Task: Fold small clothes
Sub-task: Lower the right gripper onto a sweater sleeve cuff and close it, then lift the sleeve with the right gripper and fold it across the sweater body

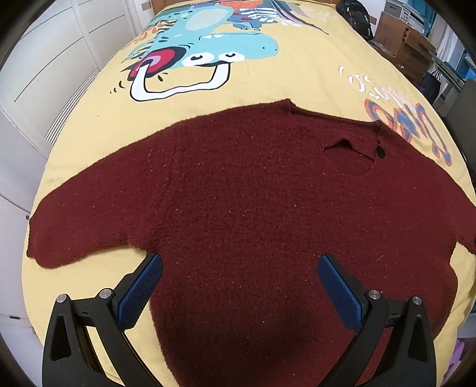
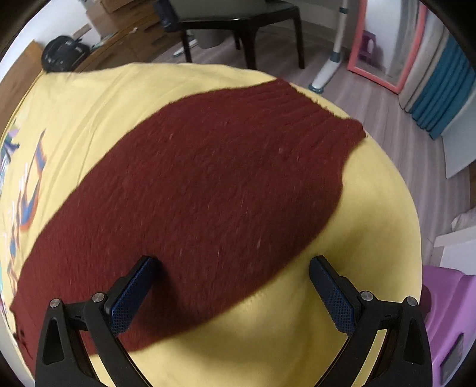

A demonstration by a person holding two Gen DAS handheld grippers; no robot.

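A dark red fuzzy sweater (image 1: 253, 193) lies spread flat on a yellow printed bedspread (image 1: 98, 119), sleeves out to both sides, neckline with a black button at the far right. My left gripper (image 1: 239, 265) is open and empty, hovering over the sweater's body near its lower hem. In the right wrist view one long sleeve (image 2: 214, 184) stretches toward a ribbed cuff at the far right. My right gripper (image 2: 232, 268) is open and empty above the sleeve's near edge.
The bed's edge curves close on the left by white cabinet doors (image 1: 53, 68). A black bag (image 2: 62, 52), a dark chair (image 2: 238, 26), a pink-framed mirror (image 2: 383, 44) and a purple stool (image 2: 446, 312) stand around the bed on the wooden floor.
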